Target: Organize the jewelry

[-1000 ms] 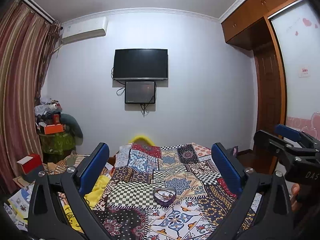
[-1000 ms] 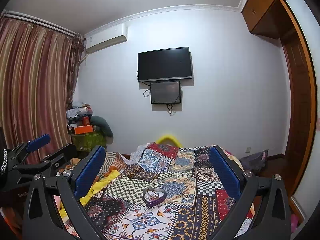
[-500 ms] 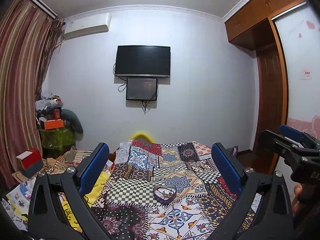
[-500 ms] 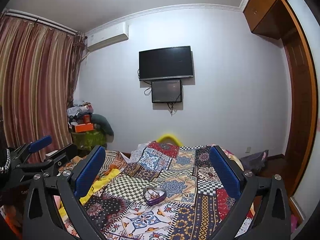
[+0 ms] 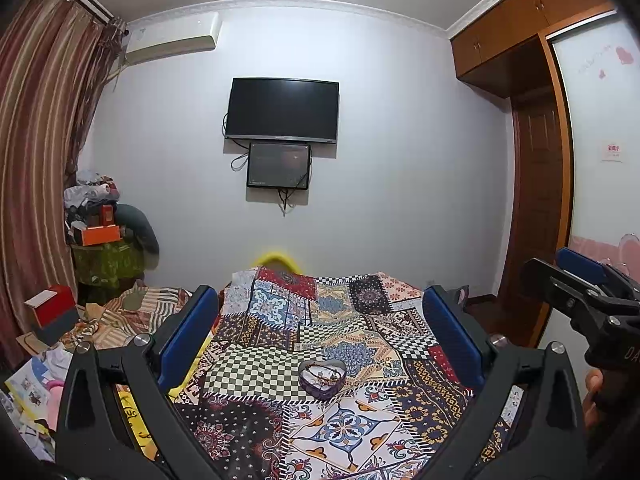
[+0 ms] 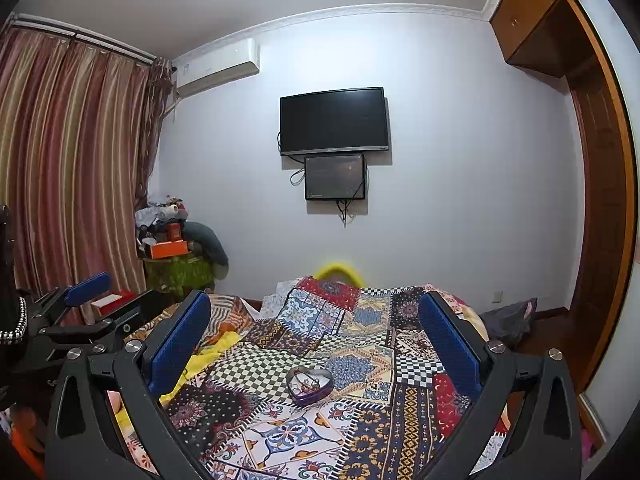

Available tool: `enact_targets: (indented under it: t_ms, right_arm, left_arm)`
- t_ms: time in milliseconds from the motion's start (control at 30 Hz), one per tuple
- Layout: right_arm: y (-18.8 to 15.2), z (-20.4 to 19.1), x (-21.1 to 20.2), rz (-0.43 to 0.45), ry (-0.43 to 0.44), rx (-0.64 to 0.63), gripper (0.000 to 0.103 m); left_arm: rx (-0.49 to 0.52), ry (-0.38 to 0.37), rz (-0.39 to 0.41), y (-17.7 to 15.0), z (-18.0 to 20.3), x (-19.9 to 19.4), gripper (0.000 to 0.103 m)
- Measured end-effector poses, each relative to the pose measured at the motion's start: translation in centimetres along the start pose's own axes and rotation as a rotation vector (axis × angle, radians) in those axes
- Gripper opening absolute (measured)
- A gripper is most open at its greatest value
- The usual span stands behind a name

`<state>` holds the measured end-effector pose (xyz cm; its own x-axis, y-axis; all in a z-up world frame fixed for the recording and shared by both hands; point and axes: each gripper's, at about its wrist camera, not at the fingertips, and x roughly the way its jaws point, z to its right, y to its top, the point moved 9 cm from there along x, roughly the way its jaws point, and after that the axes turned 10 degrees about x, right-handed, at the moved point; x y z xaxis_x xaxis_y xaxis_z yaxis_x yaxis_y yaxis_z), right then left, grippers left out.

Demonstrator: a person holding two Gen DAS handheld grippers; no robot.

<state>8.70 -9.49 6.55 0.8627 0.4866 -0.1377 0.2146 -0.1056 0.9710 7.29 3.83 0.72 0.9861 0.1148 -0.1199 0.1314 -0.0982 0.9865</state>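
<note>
A purple heart-shaped jewelry box (image 5: 322, 377) lies open on the patchwork bedspread (image 5: 340, 420), with small jewelry pieces inside. It also shows in the right wrist view (image 6: 310, 386). My left gripper (image 5: 320, 320) is open and empty, held above and short of the box. My right gripper (image 6: 316, 320) is open and empty too, at a similar height. Each gripper sees the other at its side: the right one (image 5: 592, 292) and the left one (image 6: 80, 312).
The patchwork bedspread (image 6: 360, 360) covers a bed. Clutter with boxes (image 5: 52, 312) and a green-draped stand (image 5: 108, 264) sits left by the striped curtain (image 5: 36, 160). A television (image 5: 282, 110) hangs on the far wall. A wooden wardrobe (image 5: 536, 200) stands right.
Both grippers have tilted slightly upward, so the room sits a little lower in view. The box has not moved. Both grippers stay open.
</note>
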Motion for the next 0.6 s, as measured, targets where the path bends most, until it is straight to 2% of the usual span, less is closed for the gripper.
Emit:
enact_targets:
  t_ms: [600]
  right_arm:
    - [-0.16, 0.21, 0.2, -0.019, -0.006, 0.005, 0.103]
  left_arm:
    - [-0.027, -0.04, -0.029, -0.52, -0.38, 0.43, 0.103]
